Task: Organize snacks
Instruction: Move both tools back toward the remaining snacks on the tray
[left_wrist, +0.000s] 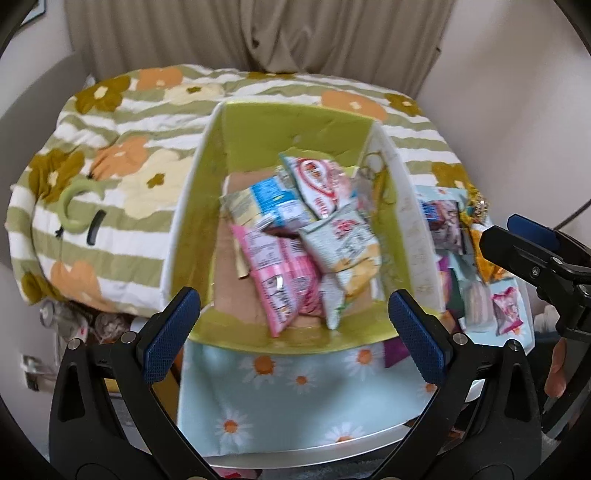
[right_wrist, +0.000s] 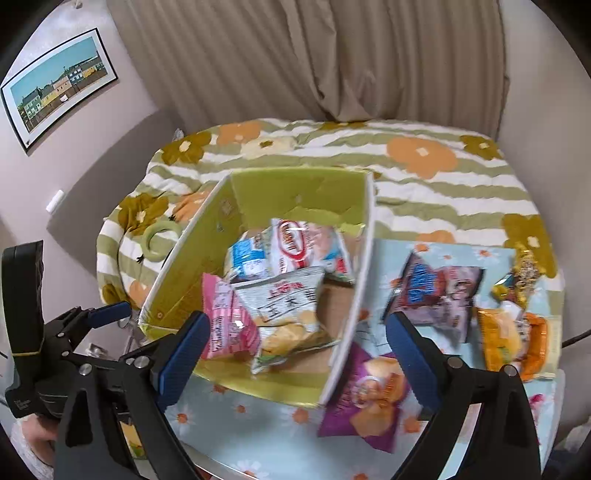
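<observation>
Left tongs (left_wrist: 291, 325): mine, spread apart, empty, over the near rim of the box.
Right tongs (right_wrist: 299, 350): mine, spread apart, empty, over the box's near right corner.
Box (right_wrist: 258, 192): green-lined, on the daisy-print surface (left_wrist: 280, 406), in front of the bed (left_wrist: 110, 147).
Snacks inside box: pink packet (left_wrist: 280, 273), white chip bag (right_wrist: 288, 310), others piled behind.
Snacks right of box: purple bag (right_wrist: 365, 398), orange packet (right_wrist: 506, 339), dark packet (right_wrist: 439, 295).

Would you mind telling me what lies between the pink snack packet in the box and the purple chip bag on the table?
In the right wrist view, the white-and-green chip bag, a strip of cardboard floor and the box's right wall separate the pink packet from the purple bag.
</observation>
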